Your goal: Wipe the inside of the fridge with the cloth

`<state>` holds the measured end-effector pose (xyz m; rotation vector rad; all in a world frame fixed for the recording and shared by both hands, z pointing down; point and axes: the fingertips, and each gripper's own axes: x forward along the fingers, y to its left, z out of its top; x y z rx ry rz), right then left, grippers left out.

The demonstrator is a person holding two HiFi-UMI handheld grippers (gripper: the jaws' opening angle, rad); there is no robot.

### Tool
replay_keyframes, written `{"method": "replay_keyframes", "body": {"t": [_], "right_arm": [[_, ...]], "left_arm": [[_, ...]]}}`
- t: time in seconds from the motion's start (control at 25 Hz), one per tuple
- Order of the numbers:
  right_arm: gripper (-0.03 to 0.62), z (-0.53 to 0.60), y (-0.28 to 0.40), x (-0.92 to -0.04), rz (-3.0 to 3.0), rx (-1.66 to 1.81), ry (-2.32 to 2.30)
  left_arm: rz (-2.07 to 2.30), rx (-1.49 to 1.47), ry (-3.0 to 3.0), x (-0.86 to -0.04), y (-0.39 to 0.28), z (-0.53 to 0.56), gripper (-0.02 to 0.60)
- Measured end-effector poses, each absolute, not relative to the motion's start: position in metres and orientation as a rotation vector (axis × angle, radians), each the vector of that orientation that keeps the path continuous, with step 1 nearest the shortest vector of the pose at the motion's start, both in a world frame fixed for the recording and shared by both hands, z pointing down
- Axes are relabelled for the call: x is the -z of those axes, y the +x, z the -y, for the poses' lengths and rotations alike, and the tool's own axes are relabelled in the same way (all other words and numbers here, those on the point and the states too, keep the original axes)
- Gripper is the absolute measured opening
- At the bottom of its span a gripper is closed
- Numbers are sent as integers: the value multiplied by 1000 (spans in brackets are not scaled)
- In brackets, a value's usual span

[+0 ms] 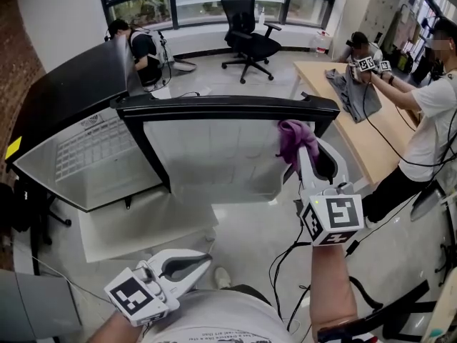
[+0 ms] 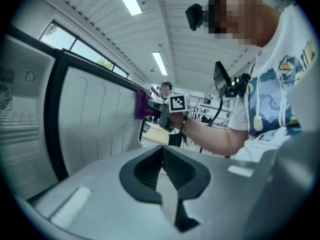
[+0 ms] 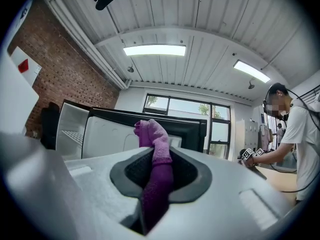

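The black fridge (image 1: 64, 98) stands open, its white inside with a wire shelf (image 1: 93, 152) at the left. Its door's white inner liner (image 1: 214, 148) faces me. My right gripper (image 1: 303, 148) is shut on a purple cloth (image 1: 293, 136), held up at the door's upper right corner. In the right gripper view the cloth (image 3: 155, 134) sticks up from between the jaws, with the fridge (image 3: 120, 129) behind it. My left gripper (image 1: 203, 259) hangs low near my body, shut and holding nothing. The left gripper view shows the cloth (image 2: 141, 105) against the door's edge.
A white panel (image 1: 143, 227) lies on the floor below the fridge. Cables (image 1: 285, 263) trail over the floor at the right. A wooden table (image 1: 371, 127) with a grey garment (image 1: 350, 91) stands at the right, with people beside it. An office chair (image 1: 246, 27) stands behind.
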<state>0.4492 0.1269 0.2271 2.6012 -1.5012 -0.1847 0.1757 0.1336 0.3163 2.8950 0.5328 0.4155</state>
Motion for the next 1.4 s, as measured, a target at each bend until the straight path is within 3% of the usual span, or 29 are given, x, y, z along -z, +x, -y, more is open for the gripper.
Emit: {"method": "replay_keyframes", "body": {"t": [0.24,0.92,1.4], "right_arm": [[75,-122,431,-225,1547,191,2581],[75,22,284,-262,1938,140,2290],[75,52,286,-291,1928,58,2303]], "left_arm": [[-516,-415,2896,-317,166,-130,5],[-354,-462,2933,-308,80,-79,5],[-282,-501,2932,-313,55,-66,5]]}}
